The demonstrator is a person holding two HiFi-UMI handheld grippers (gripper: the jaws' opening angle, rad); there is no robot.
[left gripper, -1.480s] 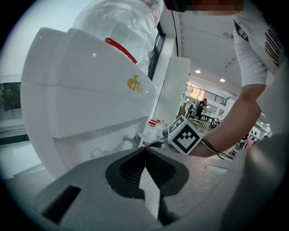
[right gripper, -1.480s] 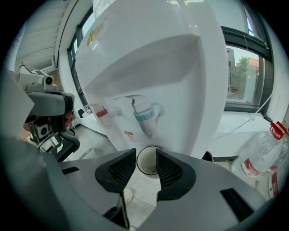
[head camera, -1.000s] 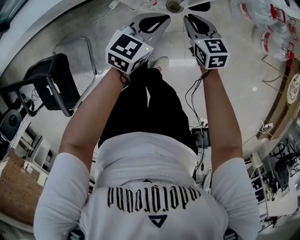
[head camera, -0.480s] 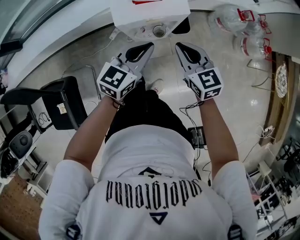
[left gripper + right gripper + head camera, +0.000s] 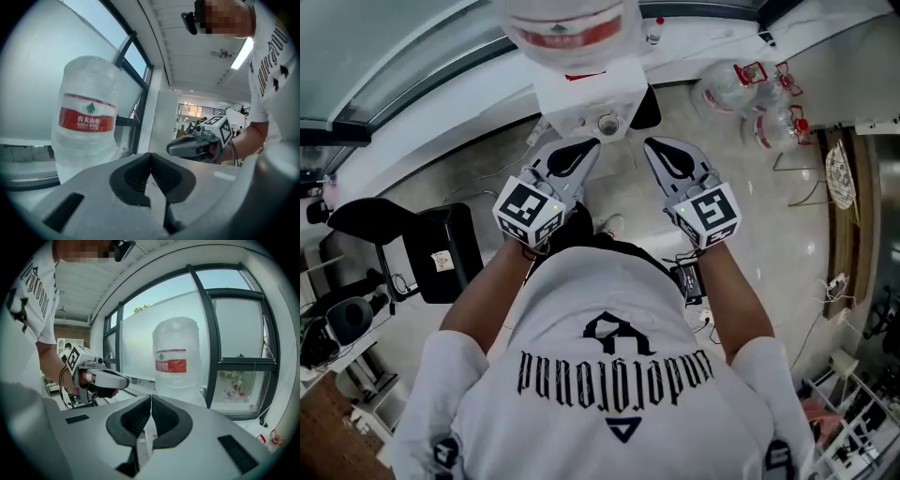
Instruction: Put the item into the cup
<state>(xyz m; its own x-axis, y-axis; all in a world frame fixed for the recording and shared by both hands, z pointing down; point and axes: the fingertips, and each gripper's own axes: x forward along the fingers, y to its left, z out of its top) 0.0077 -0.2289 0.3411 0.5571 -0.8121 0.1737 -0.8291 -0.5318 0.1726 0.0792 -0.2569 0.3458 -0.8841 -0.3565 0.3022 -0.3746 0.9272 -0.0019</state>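
I stand in front of a white water dispenser (image 5: 586,94) with a big clear bottle with a red label (image 5: 567,28) on top. A small round cup-like thing (image 5: 607,123) sits on its front ledge. My left gripper (image 5: 578,153) and right gripper (image 5: 661,155) are held side by side just short of it. The left gripper (image 5: 150,157) has its tips together with nothing between them, and the bottle (image 5: 86,119) is ahead on its left. The right gripper (image 5: 151,399) is likewise shut and empty, facing the bottle (image 5: 176,357). No item for the cup shows.
A black chair (image 5: 436,248) stands on the floor to my left. Clear bags of bottles (image 5: 750,89) lie at the right, with a round wooden table (image 5: 841,173) beyond. Cables and a black box (image 5: 688,277) are by my right foot. Windows run behind the dispenser.
The dispenser and its bottle have come into the head view from the top edge. Both grippers sit lower in the picture, still side by side and close to the dispenser.
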